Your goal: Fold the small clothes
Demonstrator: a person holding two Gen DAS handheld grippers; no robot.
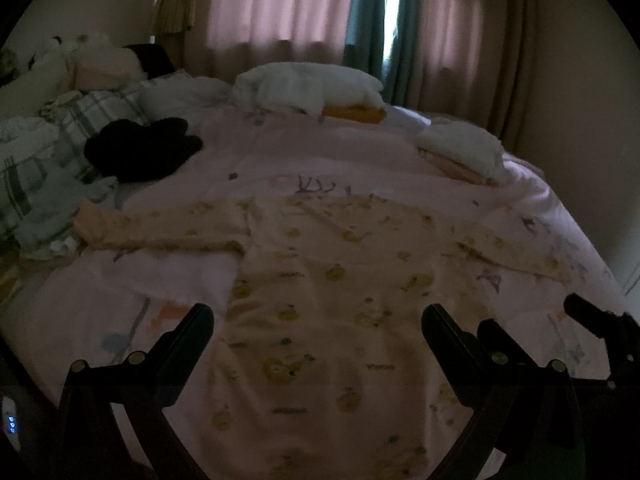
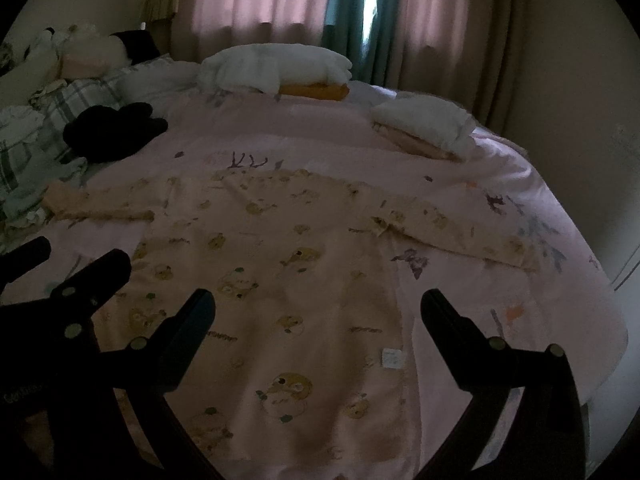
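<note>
Behind the pink bedcover (image 1: 320,152): closed pink curtains (image 1: 276,12), plaid bedding (image 1: 80,116) and soft toys (image 1: 60,52) at left

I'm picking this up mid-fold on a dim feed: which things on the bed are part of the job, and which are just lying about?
For the job:
- printed long-sleeved top, spread flat, both sleeves out
- left gripper, jaws open
- right gripper, jaws open

Lying about:
- black garment
- white and orange folded pile
- white and peach folded pile
- plaid bedding
</note>
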